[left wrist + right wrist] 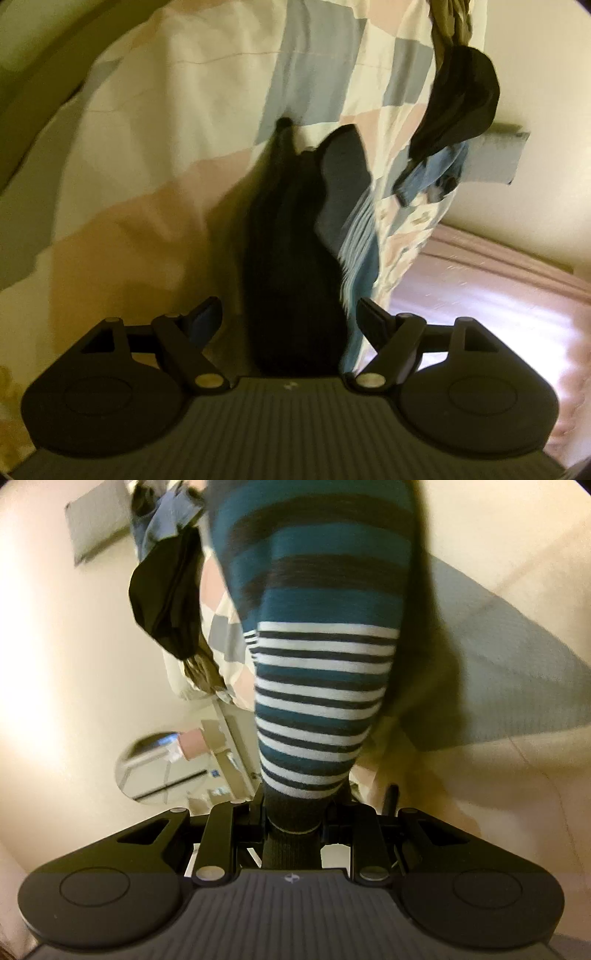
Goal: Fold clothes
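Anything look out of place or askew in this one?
Nothing broken or spilled. The striped sock hangs bunched from the right hand-held gripper, pinched at its dark cuff. Loose clothes sit heaped at the quilt's edge.

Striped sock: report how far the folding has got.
Done: nothing looks folded in these views. In hand: the right tongs are shut on the dark cuff of the striped sock, which stretches away over the checked bedding. The left tongs are open around its dark far end, not pinching it. Left: the fold itself, and the dark garment with other clothes beyond.
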`<act>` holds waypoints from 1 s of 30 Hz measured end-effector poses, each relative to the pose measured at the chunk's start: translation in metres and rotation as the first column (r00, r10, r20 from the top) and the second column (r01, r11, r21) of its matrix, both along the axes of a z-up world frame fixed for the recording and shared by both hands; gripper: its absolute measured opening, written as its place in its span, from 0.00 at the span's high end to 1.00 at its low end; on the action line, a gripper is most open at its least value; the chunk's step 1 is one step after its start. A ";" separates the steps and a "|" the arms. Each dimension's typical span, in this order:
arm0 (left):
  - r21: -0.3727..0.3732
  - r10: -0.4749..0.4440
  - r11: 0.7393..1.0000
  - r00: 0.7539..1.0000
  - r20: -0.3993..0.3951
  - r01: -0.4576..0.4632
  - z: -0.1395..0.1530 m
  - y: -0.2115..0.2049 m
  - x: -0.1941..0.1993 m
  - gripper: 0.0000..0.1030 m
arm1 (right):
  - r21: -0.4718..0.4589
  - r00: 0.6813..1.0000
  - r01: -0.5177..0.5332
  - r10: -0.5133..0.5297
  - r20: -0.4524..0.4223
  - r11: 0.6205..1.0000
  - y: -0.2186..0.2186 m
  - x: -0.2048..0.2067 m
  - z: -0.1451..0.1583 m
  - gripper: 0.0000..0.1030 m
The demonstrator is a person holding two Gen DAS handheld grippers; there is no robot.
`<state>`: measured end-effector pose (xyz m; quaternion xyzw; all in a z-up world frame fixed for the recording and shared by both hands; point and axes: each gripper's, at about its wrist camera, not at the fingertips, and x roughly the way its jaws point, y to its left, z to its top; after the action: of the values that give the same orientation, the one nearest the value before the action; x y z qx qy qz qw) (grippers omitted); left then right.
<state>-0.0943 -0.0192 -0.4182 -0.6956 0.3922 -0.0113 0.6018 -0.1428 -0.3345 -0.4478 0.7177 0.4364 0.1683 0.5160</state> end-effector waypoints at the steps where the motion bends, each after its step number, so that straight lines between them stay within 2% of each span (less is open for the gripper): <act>1: -0.008 0.001 1.000 1.000 0.008 -0.001 -0.003 -0.002 0.005 0.26 | -0.007 1.000 -0.006 0.006 -0.003 1.000 0.000 0.000 -0.001 0.76; 5: -0.012 -0.047 0.999 0.999 -0.002 0.047 -0.019 -0.013 0.029 0.30 | -0.034 1.000 -0.031 0.031 -0.003 0.999 0.002 -0.003 -0.006 0.76; 6: -0.009 -0.061 0.998 0.998 0.008 0.061 -0.021 -0.016 0.034 0.39 | -0.038 0.999 -0.036 0.036 -0.001 0.999 0.001 -0.003 -0.006 0.76; 7: 0.016 -0.089 0.996 0.996 0.015 0.089 -0.020 -0.018 0.039 0.56 | -0.040 0.999 -0.040 0.041 0.003 0.998 0.000 -0.005 -0.006 0.76; 8: 0.049 -0.116 0.992 0.993 0.026 0.115 -0.017 -0.017 0.043 0.65 | -0.046 0.999 -0.048 0.049 0.008 0.998 0.000 -0.004 -0.006 0.76; 9: 0.080 -0.143 0.987 0.989 0.034 0.140 -0.014 -0.017 0.047 0.71 | -0.062 0.998 -0.067 0.068 0.017 0.996 0.000 -0.002 -0.004 0.76; 11: 0.128 -0.193 0.974 0.981 0.026 0.189 -0.010 -0.015 0.053 0.74 | -0.124 0.988 -0.146 0.151 0.031 0.981 -0.005 0.007 0.003 0.68; 13: 0.139 -0.221 0.966 0.975 0.016 0.217 -0.009 -0.014 0.058 0.74 | -0.238 0.956 -0.277 0.293 0.031 0.931 -0.017 0.020 0.016 0.58; 15: 0.134 -0.234 0.964 0.972 0.013 0.230 -0.009 -0.013 0.061 0.74 | -0.386 0.901 -0.382 0.432 0.048 0.839 -0.038 0.039 0.039 0.57; 16: 0.133 -0.239 0.963 0.971 0.009 0.236 -0.009 -0.012 0.062 0.73 | -0.455 0.878 -0.394 0.473 0.071 0.799 -0.055 0.049 0.054 0.56; 18: 0.126 -0.244 0.962 0.970 0.000 0.242 -0.012 -0.011 0.063 0.73 | -0.573 0.853 -0.354 0.506 0.126 0.739 -0.099 0.072 0.084 0.49; 20: 0.113 -0.242 0.964 0.970 -0.007 0.241 -0.016 -0.010 0.064 0.72 | -0.674 0.848 -0.265 0.500 0.178 0.690 -0.143 0.101 0.111 0.35; 21: 0.107 -0.240 0.965 0.971 -0.009 0.240 -0.018 -0.010 0.066 0.72 | -0.708 0.850 -0.217 0.486 0.202 0.672 -0.163 0.116 0.120 0.22; 22: 0.104 -0.240 0.965 0.971 -0.013 0.240 -0.019 -0.010 0.066 0.71 | -0.732 0.849 -0.184 0.481 0.218 0.656 -0.181 0.133 0.126 0.17; 23: 0.100 -0.239 0.966 0.971 -0.017 0.240 -0.021 -0.011 0.066 0.71 | -0.730 0.840 -0.198 0.497 0.217 0.654 -0.191 0.151 0.122 0.12; 27: 0.084 -0.246 0.965 0.969 -0.027 0.247 -0.023 -0.010 0.065 0.71 | -0.603 0.773 -0.406 0.610 0.174 0.687 -0.200 0.202 0.070 0.11; 28: 0.079 -0.247 0.965 0.969 -0.029 0.249 -0.023 -0.010 0.065 0.70 | -0.564 0.749 -0.463 0.642 0.163 0.684 -0.195 0.209 0.055 0.11; 30: 0.063 -0.249 0.966 0.968 -0.028 0.250 -0.027 -0.008 0.065 0.70 | -0.541 0.708 -0.542 0.697 0.118 0.643 -0.180 0.219 0.028 0.11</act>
<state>-0.0289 -0.0271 -0.4451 -0.6207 0.4826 -0.0672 0.6142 0.0759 -0.5148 -0.4195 0.3373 0.5965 0.3389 0.6446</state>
